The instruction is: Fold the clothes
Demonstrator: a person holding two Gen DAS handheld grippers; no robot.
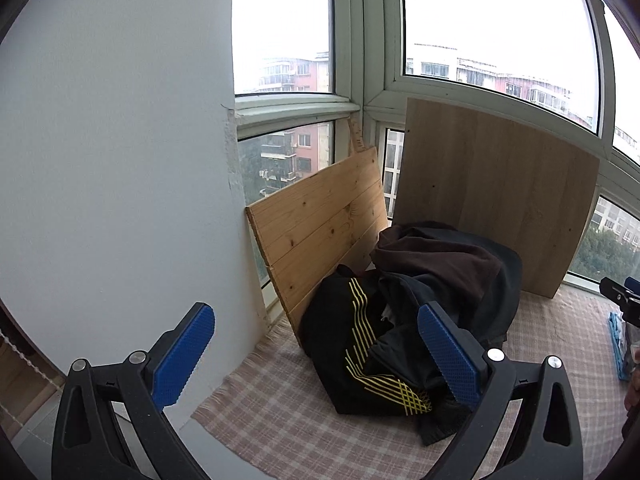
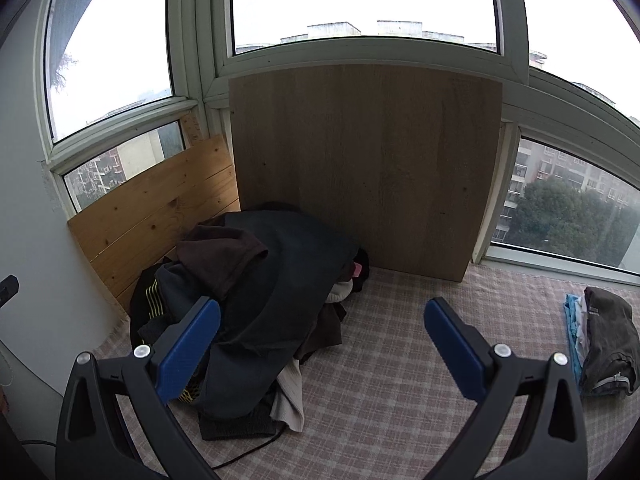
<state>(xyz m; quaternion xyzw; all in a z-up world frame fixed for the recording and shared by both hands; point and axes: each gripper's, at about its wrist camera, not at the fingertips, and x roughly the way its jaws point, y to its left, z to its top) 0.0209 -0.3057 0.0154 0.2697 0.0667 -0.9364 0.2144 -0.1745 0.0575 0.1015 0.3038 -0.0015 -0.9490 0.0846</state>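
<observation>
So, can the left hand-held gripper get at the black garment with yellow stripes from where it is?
Probably yes. The left hand-held gripper is open and empty, and the black garment with yellow stripes lies at the near left edge of the clothes pile, its striped side exposed. Nothing stands between them, though darker clothes overlap its far side.

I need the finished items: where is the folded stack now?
In the right wrist view, the folded stack lies at the far right on the checked cloth, apart from the clothes pile.
</observation>
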